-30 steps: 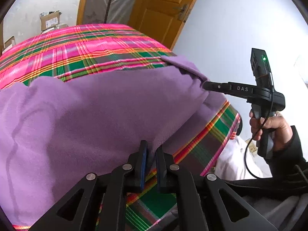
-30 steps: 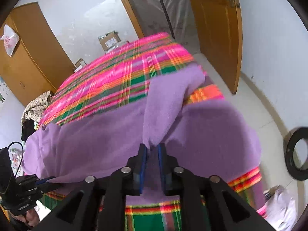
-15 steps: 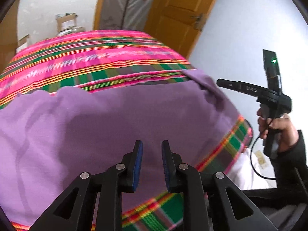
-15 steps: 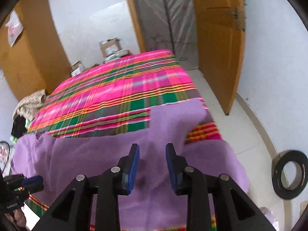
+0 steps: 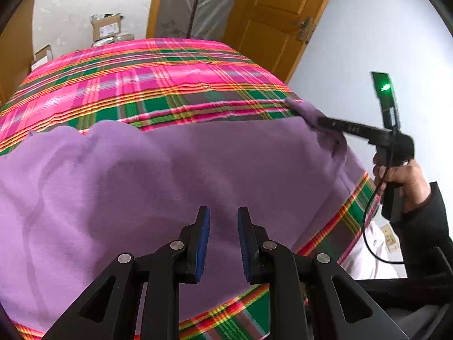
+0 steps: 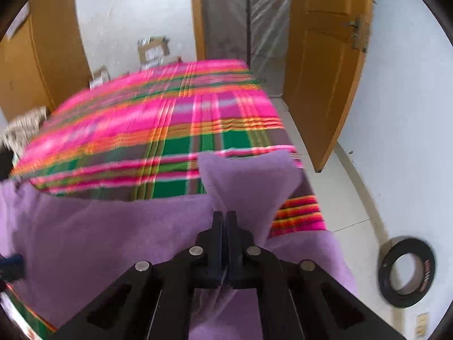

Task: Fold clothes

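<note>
A purple fleece garment [image 5: 198, 170] lies spread over the near end of a bed. My left gripper [image 5: 223, 212] hovers over its middle, jaws open with nothing between the blue pads. In the right wrist view, my right gripper [image 6: 225, 215] has its jaws closing tight on a raised flap [image 6: 249, 175] of the garment [image 6: 127, 232], and the cloth is pinched between the pads. The left wrist view shows that right gripper [image 5: 321, 121] at the garment's far right corner, held by a person's hand [image 5: 402, 175].
A pink, green and orange plaid bedspread [image 5: 141, 85] covers the bed. A wooden door [image 6: 325, 85] stands open on the right. A black tape ring [image 6: 406, 272] lies on the tiled floor. Cardboard boxes [image 5: 106, 27] sit behind the bed. A heap of clothes [image 6: 22, 127] is at the left.
My left gripper let go of the garment's edge and opened; the cloth now lies flat. My right gripper opened, moved toward the far flap and shut on it.
</note>
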`<state>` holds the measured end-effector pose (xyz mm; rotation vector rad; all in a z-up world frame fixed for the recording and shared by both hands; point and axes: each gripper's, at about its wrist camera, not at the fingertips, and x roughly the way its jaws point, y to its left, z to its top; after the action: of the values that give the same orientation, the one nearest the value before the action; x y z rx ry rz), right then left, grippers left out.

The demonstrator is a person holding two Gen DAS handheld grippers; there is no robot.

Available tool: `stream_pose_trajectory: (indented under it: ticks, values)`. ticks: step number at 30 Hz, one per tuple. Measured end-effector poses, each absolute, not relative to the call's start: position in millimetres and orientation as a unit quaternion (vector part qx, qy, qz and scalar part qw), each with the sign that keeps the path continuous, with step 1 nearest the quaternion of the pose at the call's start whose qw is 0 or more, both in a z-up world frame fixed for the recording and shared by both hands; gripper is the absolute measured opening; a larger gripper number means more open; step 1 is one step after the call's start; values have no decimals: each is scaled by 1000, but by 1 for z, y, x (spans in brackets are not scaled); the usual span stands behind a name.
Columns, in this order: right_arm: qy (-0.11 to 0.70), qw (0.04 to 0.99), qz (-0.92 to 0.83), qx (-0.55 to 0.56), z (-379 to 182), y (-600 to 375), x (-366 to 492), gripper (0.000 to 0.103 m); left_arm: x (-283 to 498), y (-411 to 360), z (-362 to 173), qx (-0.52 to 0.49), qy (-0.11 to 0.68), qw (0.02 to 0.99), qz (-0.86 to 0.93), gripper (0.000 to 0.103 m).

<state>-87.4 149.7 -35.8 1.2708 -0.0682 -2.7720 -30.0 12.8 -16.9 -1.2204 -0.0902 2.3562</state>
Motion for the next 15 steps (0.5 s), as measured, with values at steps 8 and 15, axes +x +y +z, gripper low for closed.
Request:
stream_pose_trajectory:
  ticks: [8,15]
  values:
    - [-180,30,-916,356,-12,233,-20,3,-25,36,-21,-451,-15,277,848,21]
    - [-257,19,-875,410,-61,259,-9,5,-19,55,-29,-461,4,298,836,28]
